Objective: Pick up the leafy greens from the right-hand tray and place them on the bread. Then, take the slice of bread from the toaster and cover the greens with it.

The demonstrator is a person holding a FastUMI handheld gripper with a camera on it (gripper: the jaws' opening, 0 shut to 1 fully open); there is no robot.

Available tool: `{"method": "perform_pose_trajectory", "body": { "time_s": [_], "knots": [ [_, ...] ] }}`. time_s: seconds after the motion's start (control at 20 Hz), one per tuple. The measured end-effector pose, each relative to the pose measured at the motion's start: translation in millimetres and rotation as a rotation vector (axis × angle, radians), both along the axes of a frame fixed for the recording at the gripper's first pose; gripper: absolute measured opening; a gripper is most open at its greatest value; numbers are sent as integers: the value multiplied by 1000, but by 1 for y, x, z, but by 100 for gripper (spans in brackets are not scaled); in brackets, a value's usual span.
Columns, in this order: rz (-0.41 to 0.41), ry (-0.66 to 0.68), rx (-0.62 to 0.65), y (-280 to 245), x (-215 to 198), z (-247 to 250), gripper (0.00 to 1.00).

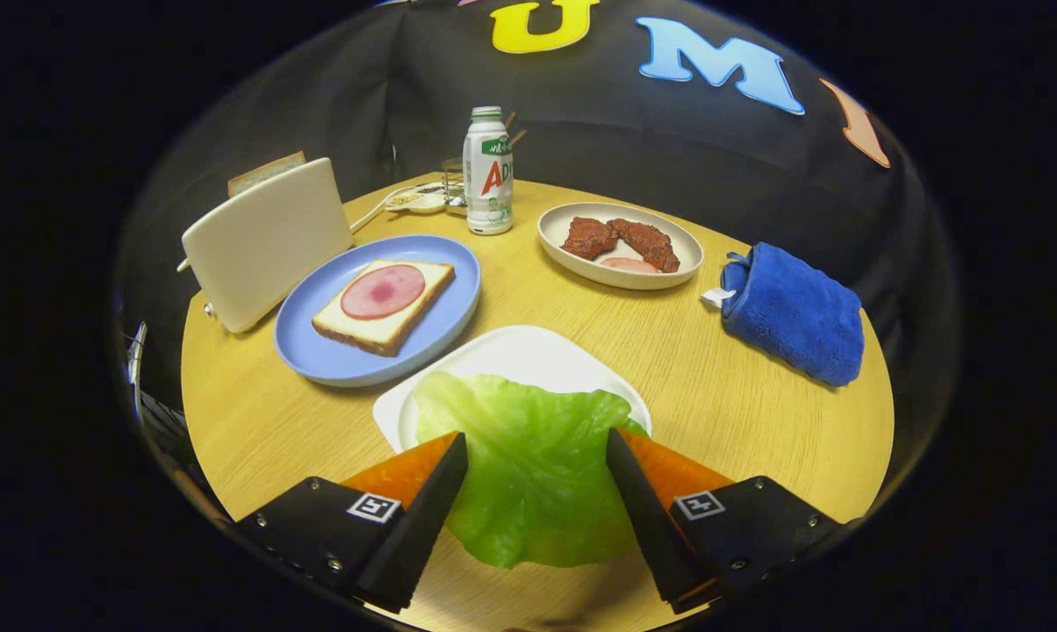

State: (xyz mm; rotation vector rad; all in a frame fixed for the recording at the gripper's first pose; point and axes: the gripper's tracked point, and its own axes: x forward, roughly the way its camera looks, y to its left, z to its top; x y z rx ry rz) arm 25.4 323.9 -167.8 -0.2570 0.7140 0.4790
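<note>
Greens [528,465] lie between the spread tongs [537,448], over the tray [511,351].

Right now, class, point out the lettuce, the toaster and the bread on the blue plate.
Lettuce [528,465], gripper view: leaf's middle, between the tongs' fingers.
Toaster [265,241], gripper view: its broad side wall.
Bread [406,307], gripper view: bare corner beside the ham.

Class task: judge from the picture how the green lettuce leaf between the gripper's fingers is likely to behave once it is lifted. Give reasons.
The lettuce leaf looks thin and wrinkled, so it will probably droop rather than stay flat. It spreads wider than the open gripper, so its edges may hang or fold. Its surface seems glossy, so it might slip off the white tray or out of a light pinch.
</note>
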Motion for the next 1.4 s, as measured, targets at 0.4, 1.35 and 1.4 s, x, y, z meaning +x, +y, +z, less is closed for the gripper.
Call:
{"method": "perform_pose_trajectory", "body": {
  "time_s": [0.4,1.35,1.4],
  "knots": [
    [11,20,33,10,-10,2,13],
    [16,-184,75,35,12,82,1],
    [16,-191,70,37,16,85,1]
  ]
}}
